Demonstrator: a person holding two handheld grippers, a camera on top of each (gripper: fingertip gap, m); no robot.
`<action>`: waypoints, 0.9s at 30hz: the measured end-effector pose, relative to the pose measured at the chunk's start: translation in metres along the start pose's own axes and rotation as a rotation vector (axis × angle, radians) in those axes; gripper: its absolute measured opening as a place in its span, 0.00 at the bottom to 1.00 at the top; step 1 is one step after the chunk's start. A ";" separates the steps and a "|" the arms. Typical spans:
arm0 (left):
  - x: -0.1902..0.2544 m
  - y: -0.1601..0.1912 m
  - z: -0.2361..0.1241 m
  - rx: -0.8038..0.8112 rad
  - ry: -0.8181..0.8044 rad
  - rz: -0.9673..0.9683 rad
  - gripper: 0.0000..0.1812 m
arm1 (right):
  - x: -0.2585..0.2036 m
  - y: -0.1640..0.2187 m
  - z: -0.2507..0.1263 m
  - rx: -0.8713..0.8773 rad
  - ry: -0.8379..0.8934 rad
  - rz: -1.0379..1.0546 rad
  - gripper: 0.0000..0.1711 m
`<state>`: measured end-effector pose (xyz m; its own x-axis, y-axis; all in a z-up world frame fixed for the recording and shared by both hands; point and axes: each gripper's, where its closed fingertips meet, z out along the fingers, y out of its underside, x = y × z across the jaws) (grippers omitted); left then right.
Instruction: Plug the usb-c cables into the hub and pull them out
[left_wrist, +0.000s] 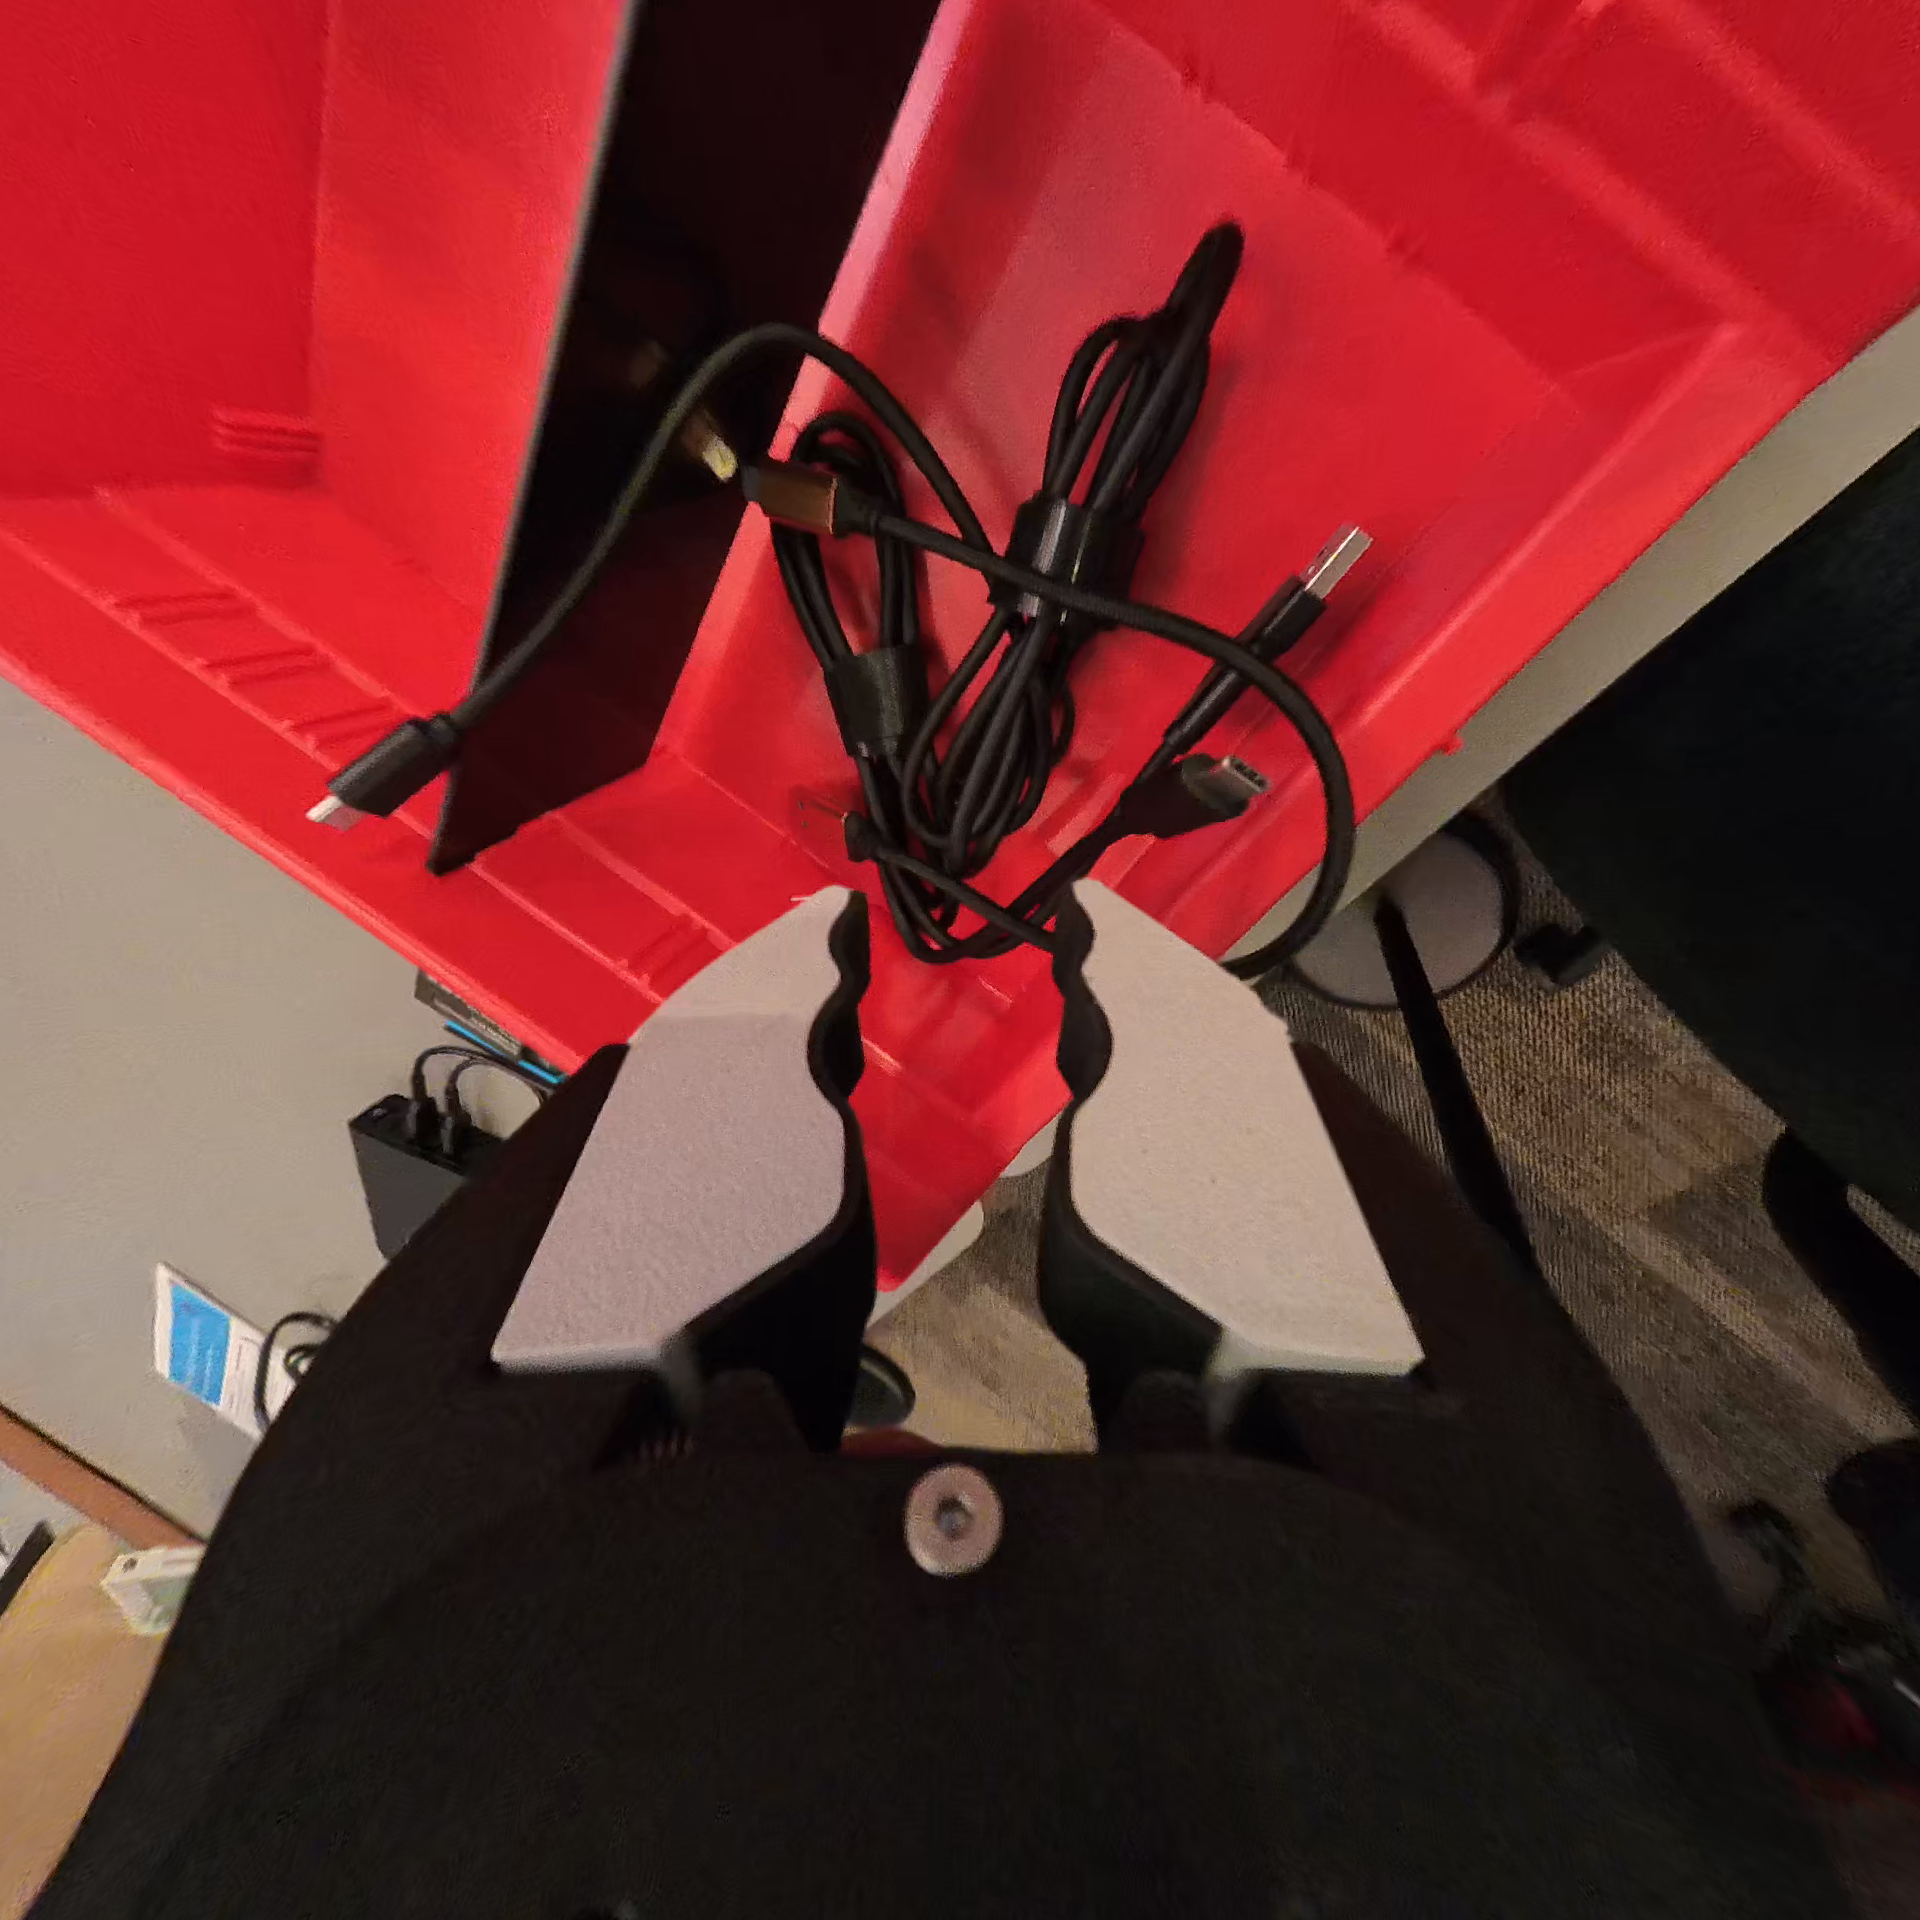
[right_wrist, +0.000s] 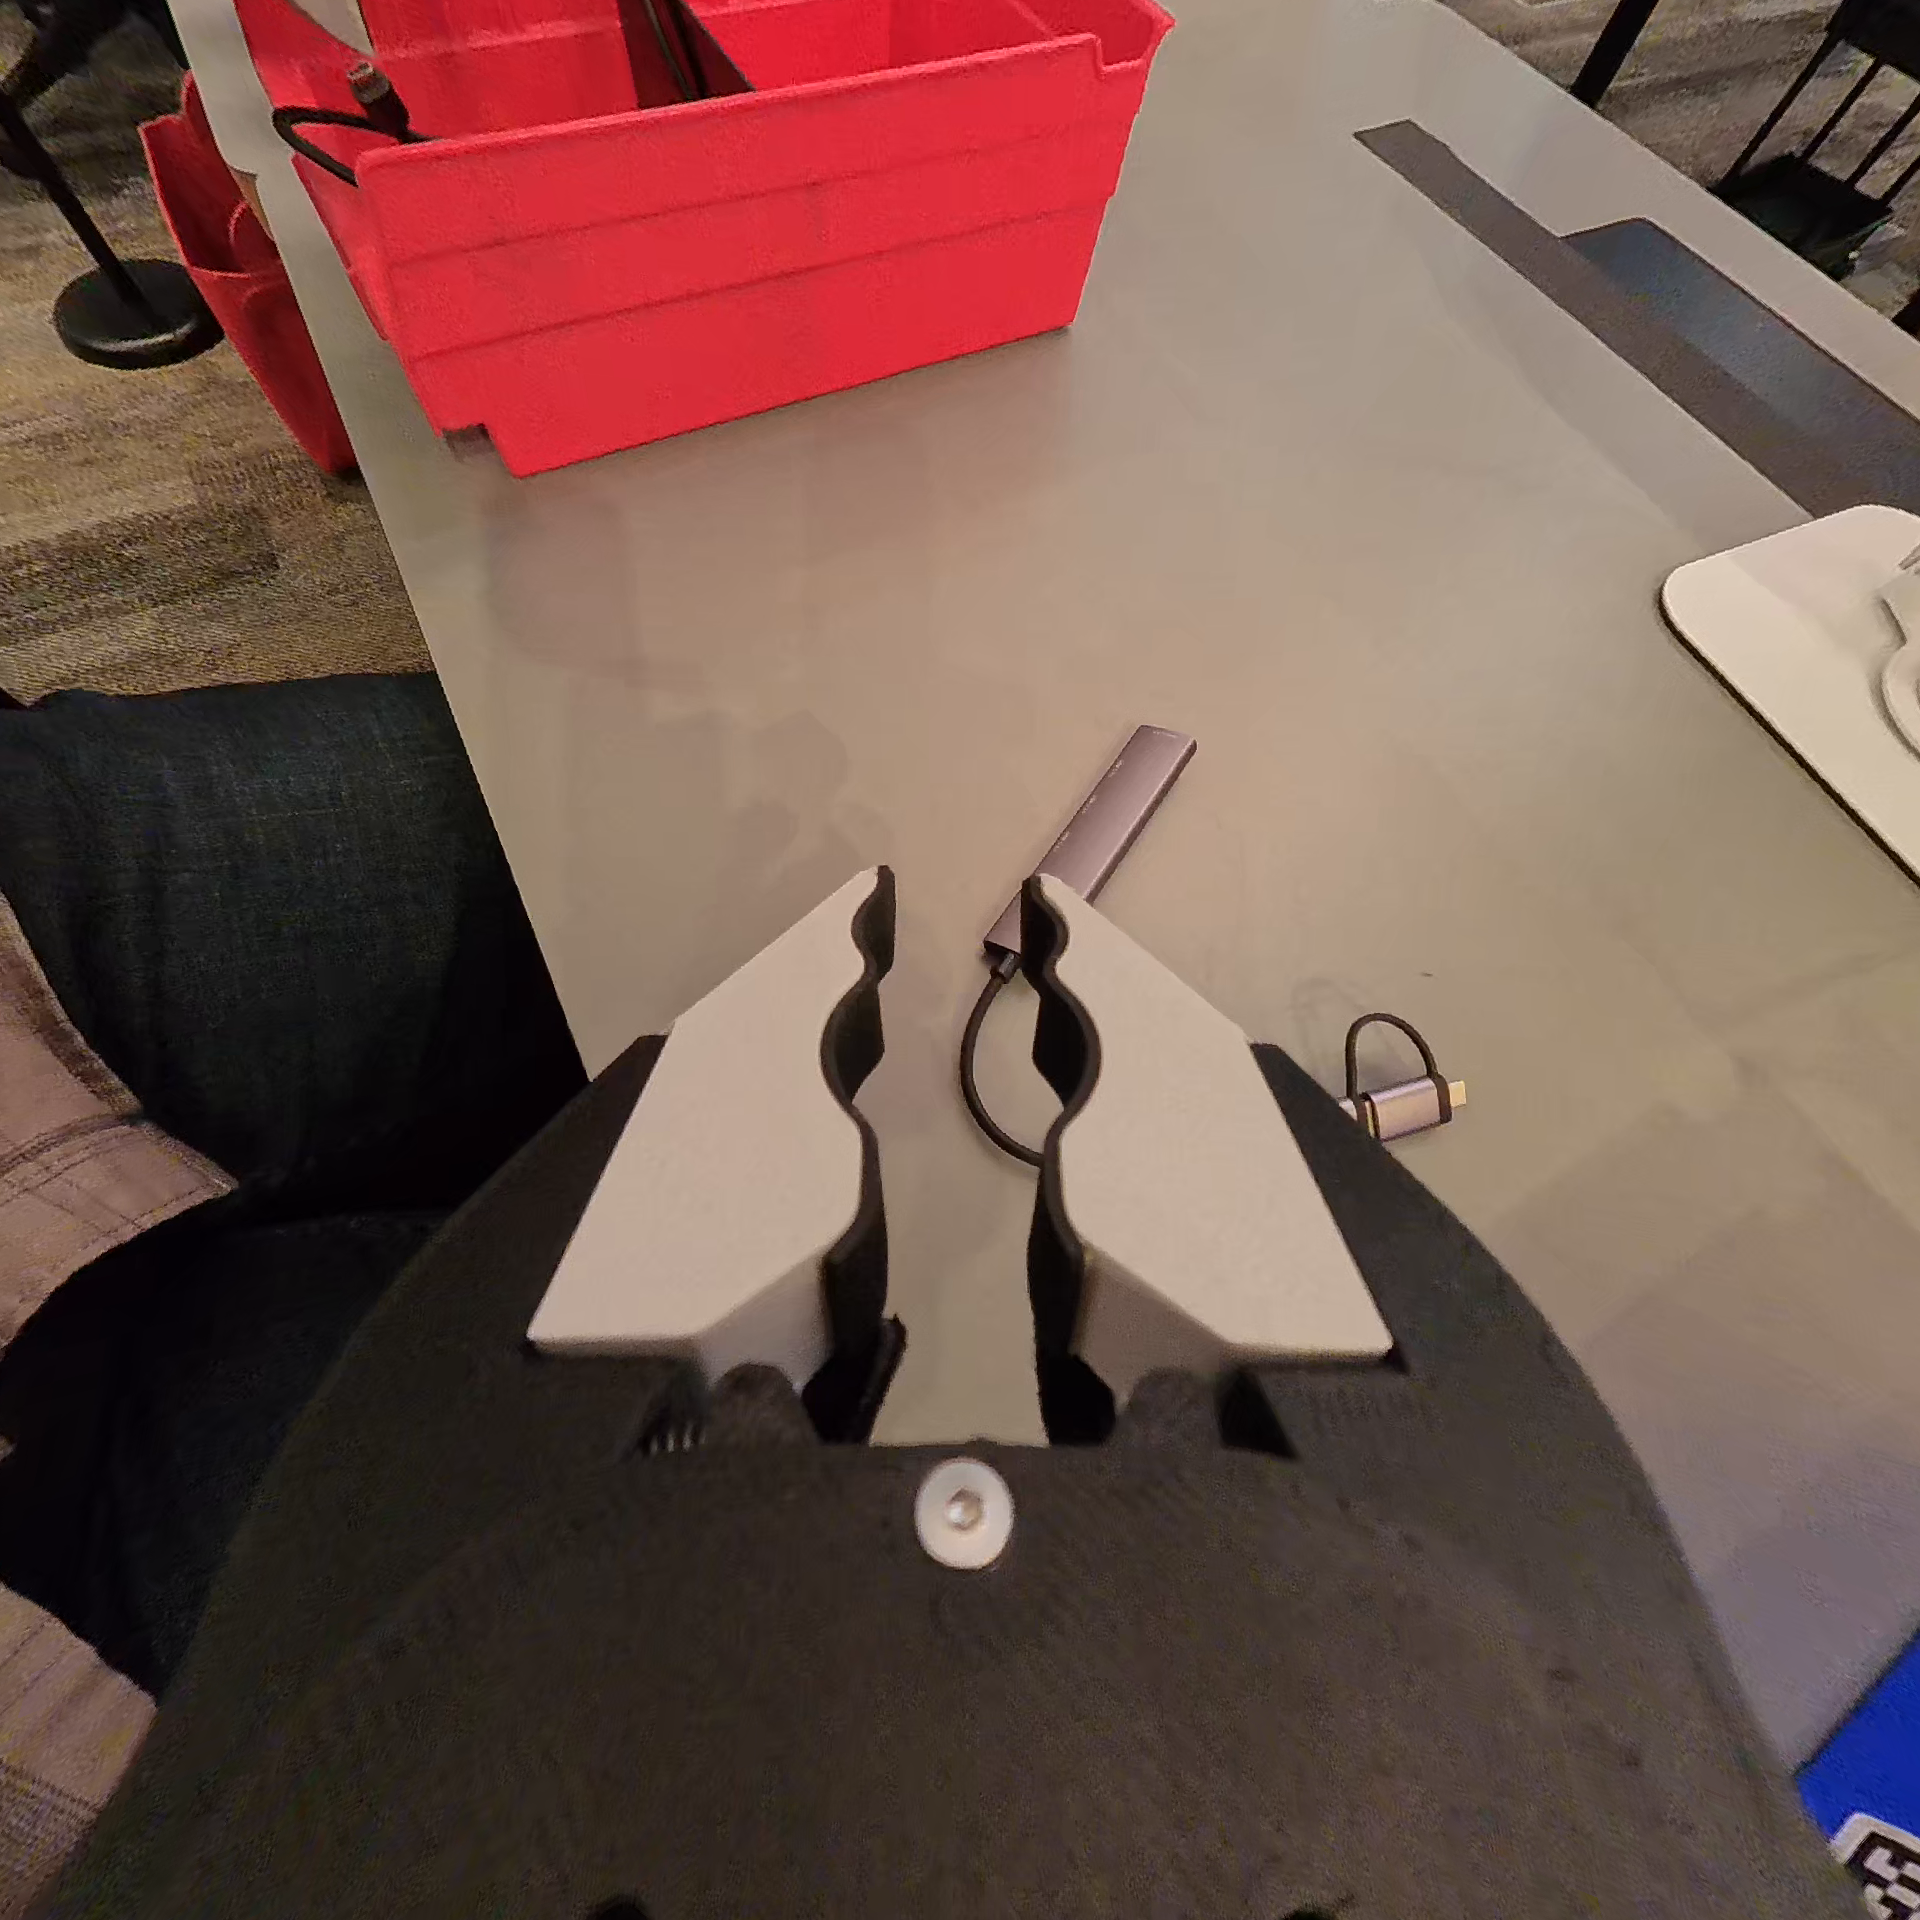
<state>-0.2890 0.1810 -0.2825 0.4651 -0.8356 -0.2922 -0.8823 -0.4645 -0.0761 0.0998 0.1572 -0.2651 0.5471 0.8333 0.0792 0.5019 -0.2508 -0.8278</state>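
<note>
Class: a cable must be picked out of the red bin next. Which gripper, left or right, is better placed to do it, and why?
Left. The left gripper hangs open right over the cables in the bin. The right gripper is open by the hub, apart from the bin.

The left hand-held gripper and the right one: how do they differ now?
The left hand-held gripper hangs over the red plastic bin, above tangled black cables; the right hand-held gripper is over the grey table near the slim grey metal hub. The left's fingers are wider apart. Both are open, empty.
</note>
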 end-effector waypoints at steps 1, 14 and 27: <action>0.000 -0.005 -0.005 0.028 0.000 -0.001 0.18 | 0.000 0.000 0.000 0.000 -0.001 0.001 0.13; 0.023 -0.071 0.021 0.062 0.001 0.209 0.18 | -0.002 -0.002 -0.001 0.004 -0.006 -0.003 0.13; 0.028 -0.064 0.073 -0.073 0.127 0.260 0.12 | -0.002 0.001 0.002 -0.005 -0.015 0.006 0.13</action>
<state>-0.2242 0.2087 -0.3553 0.2334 -0.9572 -0.1714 -0.9677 -0.2460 0.0558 0.0976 0.1559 -0.2677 0.5398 0.8392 0.0660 0.5021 -0.2580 -0.8254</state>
